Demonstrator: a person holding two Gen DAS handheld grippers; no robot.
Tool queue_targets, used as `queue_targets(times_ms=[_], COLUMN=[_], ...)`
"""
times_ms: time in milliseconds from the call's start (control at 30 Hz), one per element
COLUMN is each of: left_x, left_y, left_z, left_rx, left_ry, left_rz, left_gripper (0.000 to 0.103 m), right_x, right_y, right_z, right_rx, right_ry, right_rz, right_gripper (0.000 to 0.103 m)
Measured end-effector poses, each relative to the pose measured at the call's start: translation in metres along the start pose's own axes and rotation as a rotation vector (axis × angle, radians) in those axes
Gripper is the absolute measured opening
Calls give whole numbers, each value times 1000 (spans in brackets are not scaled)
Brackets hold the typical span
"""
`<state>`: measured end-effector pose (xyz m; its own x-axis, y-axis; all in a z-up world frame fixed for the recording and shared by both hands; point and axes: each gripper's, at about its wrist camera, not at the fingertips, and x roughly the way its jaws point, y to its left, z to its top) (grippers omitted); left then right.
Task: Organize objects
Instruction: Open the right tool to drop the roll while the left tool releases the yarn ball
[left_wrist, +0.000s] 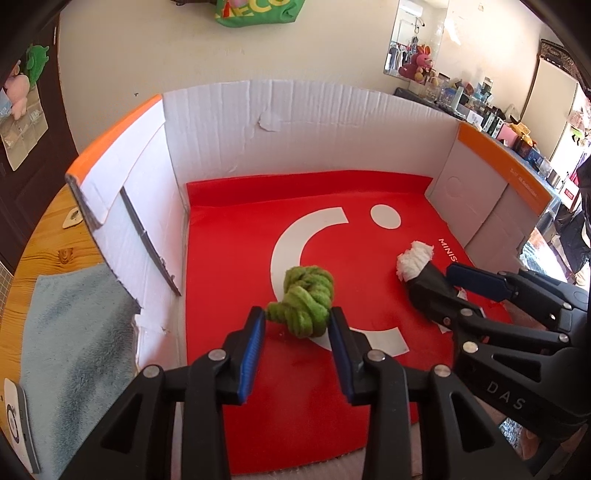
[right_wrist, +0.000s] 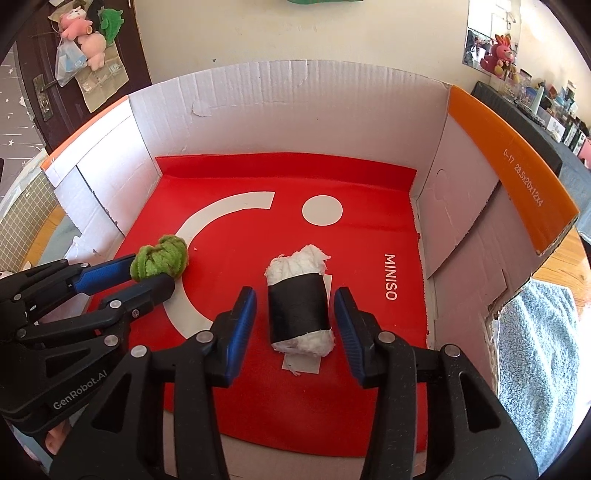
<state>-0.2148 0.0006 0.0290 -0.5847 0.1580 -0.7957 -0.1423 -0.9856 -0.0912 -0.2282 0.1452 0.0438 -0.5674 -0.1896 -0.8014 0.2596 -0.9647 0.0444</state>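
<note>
grippers both sit low inside the cardboard box (right_wrist: 288, 110), each straddling its own item on the red miniso sheet (right_wrist: 369, 229). left gripper (left_wrist: 297, 328) is released: blue pads (left_wrist: 253, 354) spread, the green yarn knot (left_wrist: 304, 299) between the fingertips, looks to be brushing the left pad but not squeezed. right gripper (right_wrist: 295, 317) is also released: the white roll with black band (right_wrist: 299, 302) lies between its jaws lengthwise, clear gaps on both sides. roll lines up with the finger axis, so closing would clamp across the black band, likely the firmer part. knot is soft and lumpy, expect it to compress before the grip holds. both items are well apart, so the grippers shouldn't clash. my read: pre-grasp on both, nothing lifted yet. no obvious destination visible, box walls enclose three sides.
</note>
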Motion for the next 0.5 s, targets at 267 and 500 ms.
queue_targets(times_ms=[267,500], left_x=[-12,-26], left_y=[-1,0], left_z=[-4,-10], left_rx=[2,-4], left_ry=[-22,-56], left_rz=[1,34], left_gripper=[41,55], right_x=[-11,-29], right_y=[0,1], right_z=[-6,-13], right_rx=[0,-4], right_ry=[-16,-42], right_rz=[3,2], right_gripper=[45,49])
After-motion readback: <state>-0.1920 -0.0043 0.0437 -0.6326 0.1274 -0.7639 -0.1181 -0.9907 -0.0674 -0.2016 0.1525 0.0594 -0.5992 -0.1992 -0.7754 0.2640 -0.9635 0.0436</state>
